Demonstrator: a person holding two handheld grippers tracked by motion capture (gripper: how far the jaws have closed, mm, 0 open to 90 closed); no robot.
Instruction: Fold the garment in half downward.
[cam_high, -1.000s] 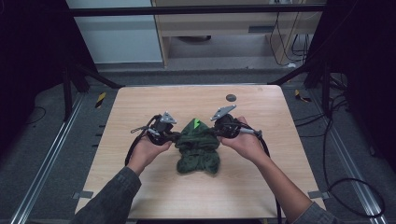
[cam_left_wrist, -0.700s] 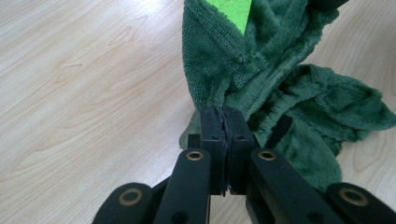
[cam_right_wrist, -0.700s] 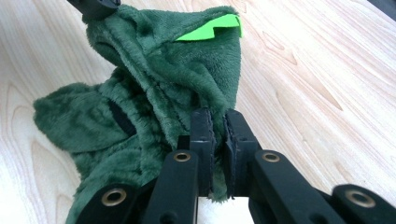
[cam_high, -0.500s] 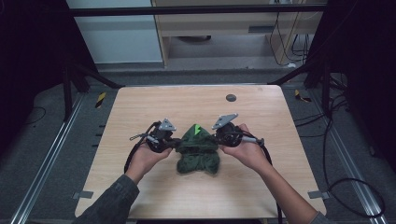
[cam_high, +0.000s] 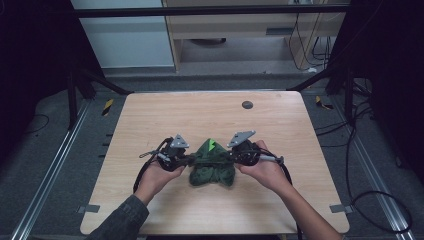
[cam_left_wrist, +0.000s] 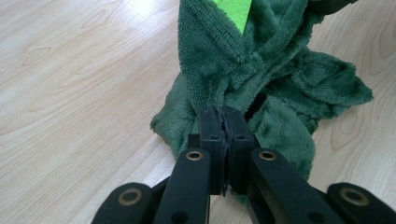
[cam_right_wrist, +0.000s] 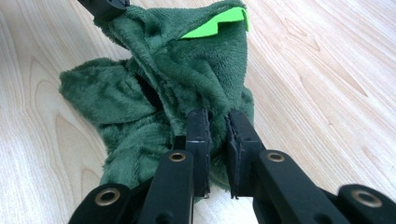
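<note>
Item: dark green plush garment (cam_high: 212, 167) with a bright green patch (cam_high: 212, 145), bunched in a heap on the near middle of the counter (cam_high: 150, 120), between the two hands.
Left gripper (cam_left_wrist: 223, 122): jaws pinched tight on a fold at the garment's edge; fabric caught between the pads.
Right gripper (cam_right_wrist: 217, 122): jaws narrow, a small gap showing, with plush pile between them; whether the pads still press cannot be told for certain, and the hold looks loose.
Posture: both grippers face each other across the heap, low over the counter.
Progress: judged mid-way; the garment is gathered and set down, not laid flat or neatly folded.
Remaining: release, then smoothing or a further fold.
Surroundings: small dark disc (cam_high: 247, 104) at the far edge, well apart.
</note>
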